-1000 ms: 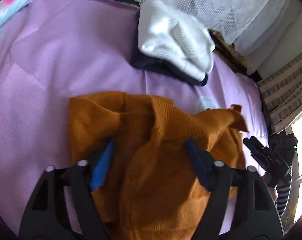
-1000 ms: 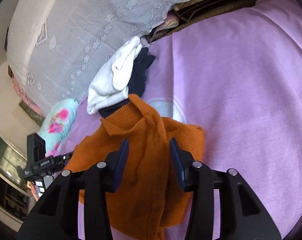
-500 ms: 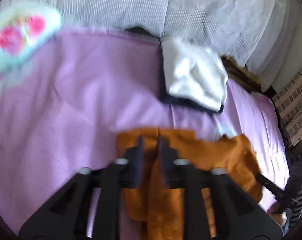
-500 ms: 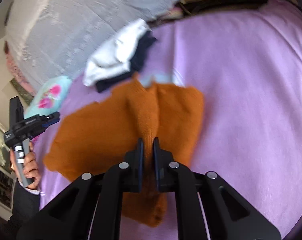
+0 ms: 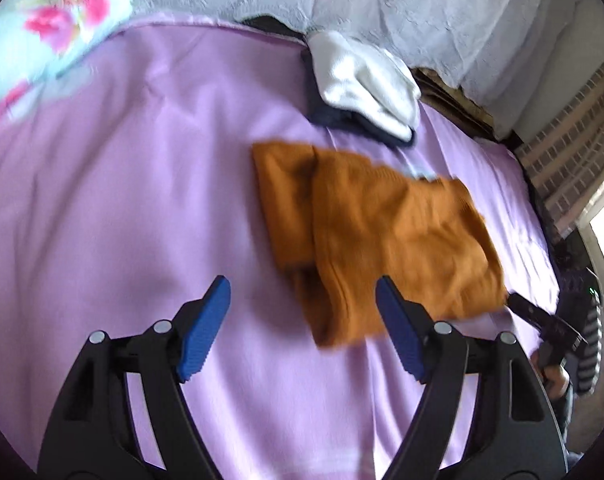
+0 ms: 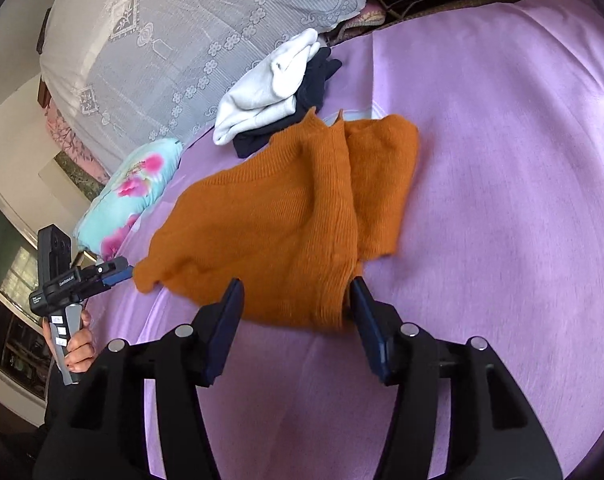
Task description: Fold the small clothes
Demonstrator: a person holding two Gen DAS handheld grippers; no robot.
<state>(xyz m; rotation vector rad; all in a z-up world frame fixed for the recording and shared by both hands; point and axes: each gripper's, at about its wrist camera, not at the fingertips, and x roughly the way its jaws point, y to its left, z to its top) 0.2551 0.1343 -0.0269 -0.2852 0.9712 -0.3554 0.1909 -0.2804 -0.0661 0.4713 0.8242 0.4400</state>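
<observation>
An orange knit sweater [image 5: 382, 232] lies on the purple bedsheet [image 5: 121, 200], with one side folded over its middle. My left gripper [image 5: 302, 320] is open just short of the sweater's near edge; its blue pads [image 5: 205, 332] hold nothing. In the right wrist view the sweater [image 6: 293, 208] spreads in front of my right gripper [image 6: 295, 320], which is open with the near hem lying between its fingertips, ungripped. A hand [image 6: 77, 348] holds the left gripper [image 6: 81, 280] by the sweater's left corner. The right gripper [image 5: 542, 320] shows at the sweater's right corner.
Behind the sweater a white garment [image 5: 366, 80] is stacked on a dark one [image 5: 342, 118]. A floral pillow [image 5: 49, 40] lies at the far left. A lace-covered bedding pile [image 6: 181, 40] backs the bed. A brick-pattern wall [image 5: 574, 128] stands at the right.
Half a second ago both grippers were shut on the sweater. Both have opened and pulled back, and the sweater now lies flat on the sheet.
</observation>
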